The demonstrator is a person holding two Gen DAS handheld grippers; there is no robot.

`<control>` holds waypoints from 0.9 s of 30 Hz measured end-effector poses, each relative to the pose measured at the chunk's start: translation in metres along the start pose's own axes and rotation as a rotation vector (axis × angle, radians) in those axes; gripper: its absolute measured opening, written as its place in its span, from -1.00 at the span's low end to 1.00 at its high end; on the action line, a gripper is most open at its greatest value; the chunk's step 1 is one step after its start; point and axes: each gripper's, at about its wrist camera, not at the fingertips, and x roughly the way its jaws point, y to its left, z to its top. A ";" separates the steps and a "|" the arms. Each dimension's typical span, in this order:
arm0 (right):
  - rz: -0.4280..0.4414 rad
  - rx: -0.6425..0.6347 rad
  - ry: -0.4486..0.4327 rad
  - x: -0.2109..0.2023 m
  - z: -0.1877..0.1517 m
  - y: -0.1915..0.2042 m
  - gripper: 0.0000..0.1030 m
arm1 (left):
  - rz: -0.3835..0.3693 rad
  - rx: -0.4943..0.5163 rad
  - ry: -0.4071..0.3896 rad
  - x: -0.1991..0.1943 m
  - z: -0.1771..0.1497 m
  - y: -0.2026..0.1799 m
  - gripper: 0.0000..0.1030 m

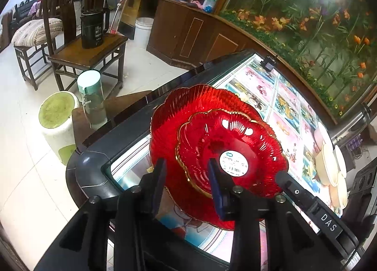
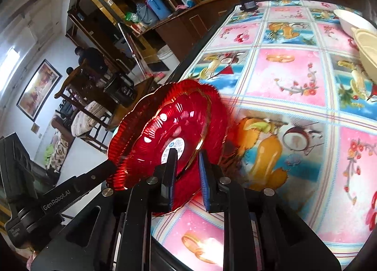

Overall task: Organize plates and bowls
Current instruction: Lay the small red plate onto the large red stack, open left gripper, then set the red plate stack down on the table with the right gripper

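A small red bowl (image 1: 232, 150) is nested in a larger red plate (image 1: 169, 124) on the bench (image 2: 294, 77). The rims are straddled by the left hand-held gripper (image 1: 187, 172) and right hand-held gripper (image 2: 188, 164), both narrowly parted without clamping.

Two ribbed red glass plates (image 1: 212, 134), gold-rimmed, lie on a pink-and-blue checked tablecloth (image 2: 294, 77), apparently fruit-patterned.

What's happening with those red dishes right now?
Left gripper open, straddling both rims. Right gripper open around small red dish, nested in large red plate. Cream bowls aside.
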 end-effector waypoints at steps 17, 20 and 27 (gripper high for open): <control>0.003 0.063 -0.107 -0.024 0.009 -0.035 -0.63 | 0.057 -0.060 -0.139 -0.024 0.002 0.007 0.03; -0.011 0.079 -0.115 -0.025 0.009 -0.046 -0.63 | 0.107 -0.087 -0.293 -0.052 0.004 0.011 0.24; -0.018 0.126 -0.136 -0.032 0.011 -0.070 -0.63 | 0.137 -0.008 -0.386 -0.063 0.003 -0.015 0.52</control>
